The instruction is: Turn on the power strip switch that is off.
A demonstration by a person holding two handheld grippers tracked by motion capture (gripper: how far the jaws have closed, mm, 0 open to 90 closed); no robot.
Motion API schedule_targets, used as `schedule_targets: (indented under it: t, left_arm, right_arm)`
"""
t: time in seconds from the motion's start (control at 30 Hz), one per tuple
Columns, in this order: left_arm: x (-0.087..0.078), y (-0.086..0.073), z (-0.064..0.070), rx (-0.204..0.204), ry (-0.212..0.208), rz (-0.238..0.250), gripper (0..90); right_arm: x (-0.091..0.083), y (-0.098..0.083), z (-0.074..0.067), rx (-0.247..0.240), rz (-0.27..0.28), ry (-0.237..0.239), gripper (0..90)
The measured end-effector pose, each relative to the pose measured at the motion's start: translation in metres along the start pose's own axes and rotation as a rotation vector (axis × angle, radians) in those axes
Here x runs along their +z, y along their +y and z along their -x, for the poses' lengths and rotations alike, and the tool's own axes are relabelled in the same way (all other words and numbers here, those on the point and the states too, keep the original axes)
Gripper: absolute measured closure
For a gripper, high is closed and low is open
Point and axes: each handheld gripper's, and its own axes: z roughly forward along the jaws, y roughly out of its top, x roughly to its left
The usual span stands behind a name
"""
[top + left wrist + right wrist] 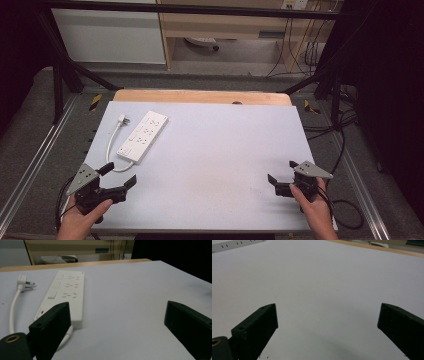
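High view: a white power strip [142, 136] lies on the left far part of the pale worktop [215, 160], its long axis slanting from near-left to far-right. Its white cord [112, 145] loops along the left side, ending in a plug [123, 119] just beside the strip's far end. The left claw [120, 175] rests near the worktop's near-left corner, jaws wide apart and holding nothing, close to the strip's near end. The right claw [281, 172] sits near the near-right edge, likewise wide apart and holding nothing. Broad bare surface separates them. The left gripper view resolves the strip's sockets and a red switch [42, 312].
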Motion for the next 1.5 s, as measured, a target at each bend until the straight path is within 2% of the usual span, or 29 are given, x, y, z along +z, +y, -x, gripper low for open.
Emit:
schedule_targets:
  t: [0.23, 0.4, 1.13, 1.5]
  left_arm:
    - [-0.002, 0.013, -0.001, 0.012, 0.018, 0.016, 6.8]
    - [-0.003, 0.020, 0.000, 0.013, 0.008, 0.033, 6.9]
    - [0.002, 0.033, -0.013, 0.007, 0.015, 0.035, 6.9]
    - [0.009, 0.042, -0.023, 0.005, 0.036, 0.041, 7.0]
  right_arm:
    - [0.003, 0.000, -0.001, -0.001, -0.008, 0.012, 3.4]
    - [0.004, 0.000, -0.003, -0.004, -0.013, 0.012, 3.2]
    - [0.004, -0.001, -0.003, -0.003, -0.020, 0.008, 3.2]
    - [0.004, -0.001, -0.003, -0.002, -0.021, 0.008, 3.3]
